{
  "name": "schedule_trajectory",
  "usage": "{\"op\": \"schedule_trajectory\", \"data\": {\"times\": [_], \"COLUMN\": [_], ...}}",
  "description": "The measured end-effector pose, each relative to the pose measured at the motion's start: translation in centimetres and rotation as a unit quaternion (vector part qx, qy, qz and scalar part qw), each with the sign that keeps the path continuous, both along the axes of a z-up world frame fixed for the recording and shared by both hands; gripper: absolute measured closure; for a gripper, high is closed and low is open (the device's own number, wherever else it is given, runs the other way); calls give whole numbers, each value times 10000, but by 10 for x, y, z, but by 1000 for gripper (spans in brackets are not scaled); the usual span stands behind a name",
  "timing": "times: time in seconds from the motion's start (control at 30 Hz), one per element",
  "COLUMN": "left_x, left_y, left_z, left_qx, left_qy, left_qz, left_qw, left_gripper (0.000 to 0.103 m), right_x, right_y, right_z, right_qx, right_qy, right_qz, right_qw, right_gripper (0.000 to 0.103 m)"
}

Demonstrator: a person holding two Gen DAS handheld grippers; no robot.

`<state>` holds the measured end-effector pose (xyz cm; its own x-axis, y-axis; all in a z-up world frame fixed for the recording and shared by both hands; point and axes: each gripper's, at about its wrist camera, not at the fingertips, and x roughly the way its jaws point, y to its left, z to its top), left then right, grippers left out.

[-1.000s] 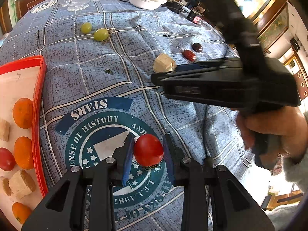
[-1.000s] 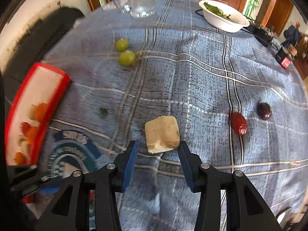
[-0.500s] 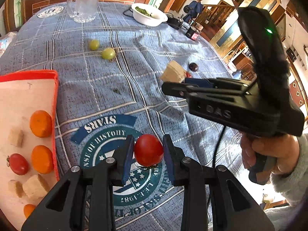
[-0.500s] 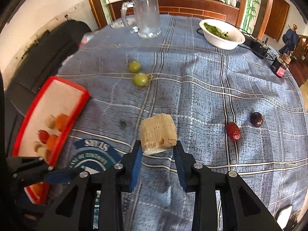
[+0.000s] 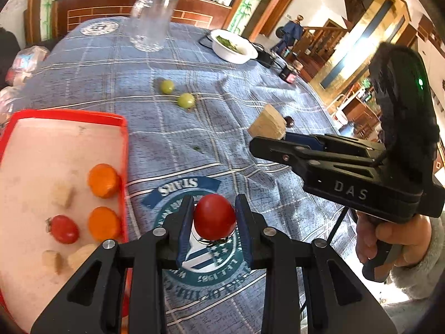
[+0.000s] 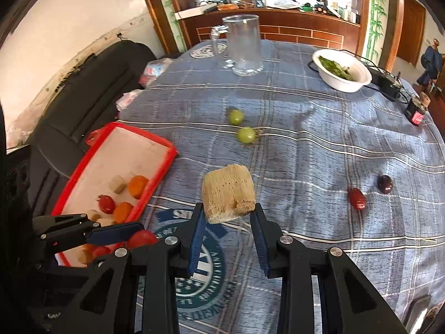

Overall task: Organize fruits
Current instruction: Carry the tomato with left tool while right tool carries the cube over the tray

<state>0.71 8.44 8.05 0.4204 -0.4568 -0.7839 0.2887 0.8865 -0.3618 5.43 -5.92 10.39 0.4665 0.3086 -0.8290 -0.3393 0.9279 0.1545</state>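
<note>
1. Tomato (image 5: 214, 217) clamped between left gripper (image 5: 214, 220) jaws, above counter (image 5: 194, 128).
2. Tan sugarcane chunk (image 6: 228, 193) pinched between right gripper (image 6: 228, 220) jaws.
3. Red-rimmed tray (image 5: 119, 150) left of left jaws.

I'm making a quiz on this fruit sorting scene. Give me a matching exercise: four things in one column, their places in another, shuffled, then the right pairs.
Things:
1. red tomato
2. pale cane chunk
3. green grapes
4. orange pieces

Places:
A. on the red tray
B. loose on the blue cloth
C. in the right gripper
D. in the left gripper

Pairs: 1-D, 2-C, 3-B, 4-A
</note>
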Motion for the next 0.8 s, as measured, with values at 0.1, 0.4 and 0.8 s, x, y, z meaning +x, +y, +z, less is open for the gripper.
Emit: {"op": "schedule_trajectory", "data": {"times": [0.1,0.4,0.8], "left_x": [-4,-12,-31], "left_y": [16,64,143], "left_z": [3,4,-4], "left_qx": [-7,-16,-2], "left_qy": [-16,-23,50], "left_qz": [158,666,1474], "left_qw": [9999,9978,9891], "left_gripper": [75,75,75], "right_x": [-3,-10,-8], "right_y": [10,47,110], "right_z": [4,-4,-13], "right_qx": [78,199,259], "right_qy": [-25,63,198], "right_qz": [110,479,1092], "right_qw": [9999,9986,9935], "right_gripper": [70,70,70]}}
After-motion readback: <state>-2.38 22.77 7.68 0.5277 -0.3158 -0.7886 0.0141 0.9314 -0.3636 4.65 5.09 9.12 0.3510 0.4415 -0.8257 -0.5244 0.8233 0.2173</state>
